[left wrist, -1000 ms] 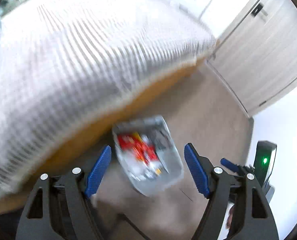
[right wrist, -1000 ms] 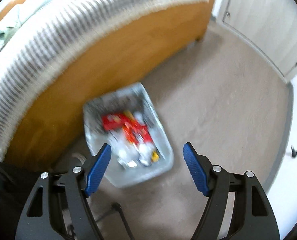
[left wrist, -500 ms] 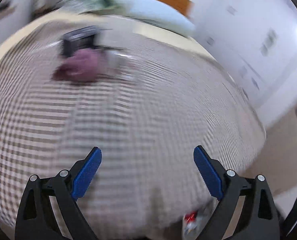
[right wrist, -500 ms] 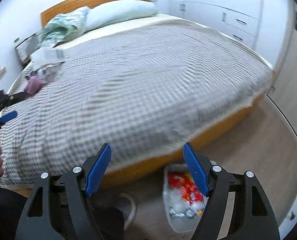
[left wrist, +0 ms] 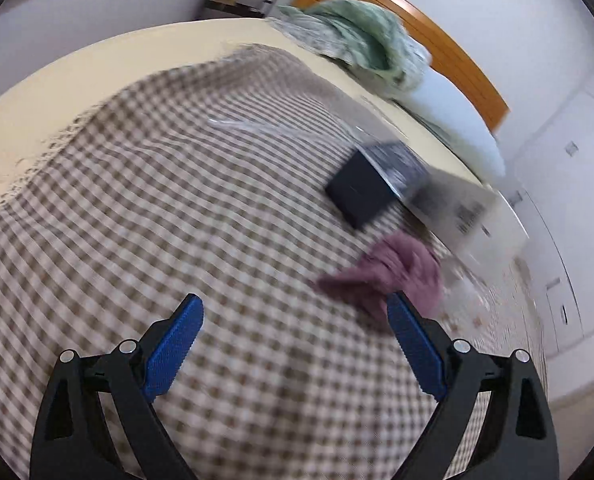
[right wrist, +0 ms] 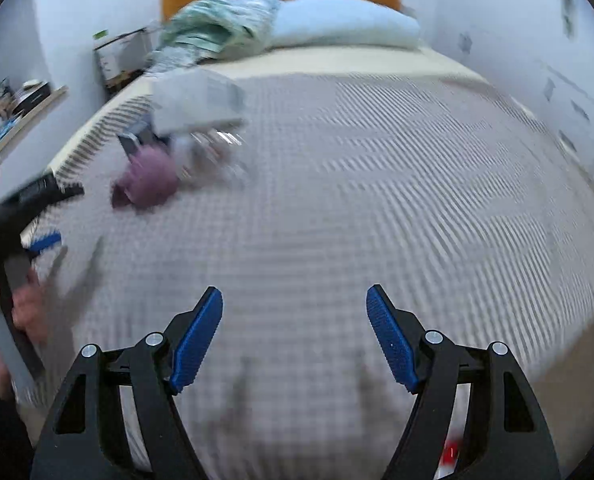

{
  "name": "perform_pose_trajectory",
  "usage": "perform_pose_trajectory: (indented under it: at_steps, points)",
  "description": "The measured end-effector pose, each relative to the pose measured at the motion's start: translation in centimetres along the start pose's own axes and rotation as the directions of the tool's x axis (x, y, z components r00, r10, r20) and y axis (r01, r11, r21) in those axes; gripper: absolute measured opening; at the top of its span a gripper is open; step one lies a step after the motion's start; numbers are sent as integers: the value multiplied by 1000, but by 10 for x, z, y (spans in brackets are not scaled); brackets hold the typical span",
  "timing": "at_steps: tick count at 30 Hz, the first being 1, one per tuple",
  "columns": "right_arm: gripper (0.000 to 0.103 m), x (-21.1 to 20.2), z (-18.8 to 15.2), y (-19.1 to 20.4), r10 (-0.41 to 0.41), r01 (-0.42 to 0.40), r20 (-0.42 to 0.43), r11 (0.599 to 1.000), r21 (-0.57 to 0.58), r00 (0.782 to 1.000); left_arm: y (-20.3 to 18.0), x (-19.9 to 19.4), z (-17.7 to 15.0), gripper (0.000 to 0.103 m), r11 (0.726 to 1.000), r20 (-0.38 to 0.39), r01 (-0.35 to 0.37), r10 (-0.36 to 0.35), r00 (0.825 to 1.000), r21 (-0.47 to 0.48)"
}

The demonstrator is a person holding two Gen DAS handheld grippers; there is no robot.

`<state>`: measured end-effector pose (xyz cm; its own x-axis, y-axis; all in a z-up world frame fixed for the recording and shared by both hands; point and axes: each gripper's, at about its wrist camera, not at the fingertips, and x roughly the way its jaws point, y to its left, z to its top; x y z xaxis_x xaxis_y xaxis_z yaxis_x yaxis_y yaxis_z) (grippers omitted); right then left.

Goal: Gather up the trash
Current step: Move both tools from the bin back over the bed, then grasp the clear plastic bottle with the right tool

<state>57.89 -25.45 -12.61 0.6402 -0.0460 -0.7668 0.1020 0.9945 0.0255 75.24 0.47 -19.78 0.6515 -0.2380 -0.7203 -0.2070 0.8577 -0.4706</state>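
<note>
Both views have swung off the floor bin and now face the checked bedspread (left wrist: 185,208). We note the left gripper (left wrist: 295,344) spread wide, nothing between its pads; the right gripper (right wrist: 295,334) likewise open and empty. Trash sits toward the bed's head end: a purple crumpled wad (left wrist: 393,276) beside a dark box (left wrist: 361,192), blurred clear wrapping alongside.

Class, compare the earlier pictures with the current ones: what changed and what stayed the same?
Both views swung up from the floor bin to the bed. The left tongs now face the purple cloth and dark box. Left tongs widened. Both tongs, including the right tongs, remain empty.
</note>
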Motion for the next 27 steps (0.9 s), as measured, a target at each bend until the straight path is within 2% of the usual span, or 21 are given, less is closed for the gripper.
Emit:
perform_pose_trajectory:
  at_steps: [3,5,7,9,11,14,15,16,17,18,19,20,21,22,23,27]
  points:
    - [71,33,48,45,-14,14,4,998,-57,1000,16,1,10,90,999,-12,-8,7,1000,-35]
    - [71,58,76,71,-14,12,-15,997,-82,1000,22,-1,15,90,999,-10,2,-2,1000,-47]
    - [71,78,100,94,-35,35,2,995,-92,999,28,-4,16,90,999,-14,17,-18,1000,-48]
    - [71,100,115,113,-112,112,9,986,-123,994,32,-3,17,90,999,-26,24,-25,999,-39]
    - [71,128,123,124,-237,232,-10,958,-172,972,29,3,18,90,1000,-40,22,-22,999,-19]
    - [71,146,122,109,-315,308,-40,943,-124,948,27,9,21,90,1000,-54,25,-25,998,5]
    - [71,145,119,98,-309,304,-52,948,-91,950,27,9,20,90,1000,-57,26,-25,998,6]
    - [69,140,114,84,-269,266,-57,963,-50,962,29,9,21,90,1000,-58,26,-26,998,1]
    - [57,135,109,72,-233,232,-59,973,-19,971,31,10,22,90,1000,-58,28,-28,998,-9]
    - [51,128,102,56,-192,193,-63,981,21,979,32,9,22,90,999,-57,31,-32,998,-18]
    - [40,120,94,40,-133,138,-60,988,71,989,33,7,23,90,999,-56,38,-40,998,-30]
    - [27,112,86,26,-68,73,-44,990,118,997,34,5,23,90,998,-55,46,-48,997,-38]
    - [19,104,76,13,-23,26,-21,988,154,999,33,4,22,90,998,-53,51,-53,997,-41]
    - [9,98,67,5,-24,25,-13,987,161,1000,32,0,22,90,997,-45,61,-63,997,-41]
    - [3,92,58,-1,-32,32,-3,986,165,999,30,-3,21,90,997,-39,66,-67,997,-40]
    - [0,64,34,-22,22,-38,69,970,241,997,21,-9,15,90,997,-30,78,-79,996,-13]
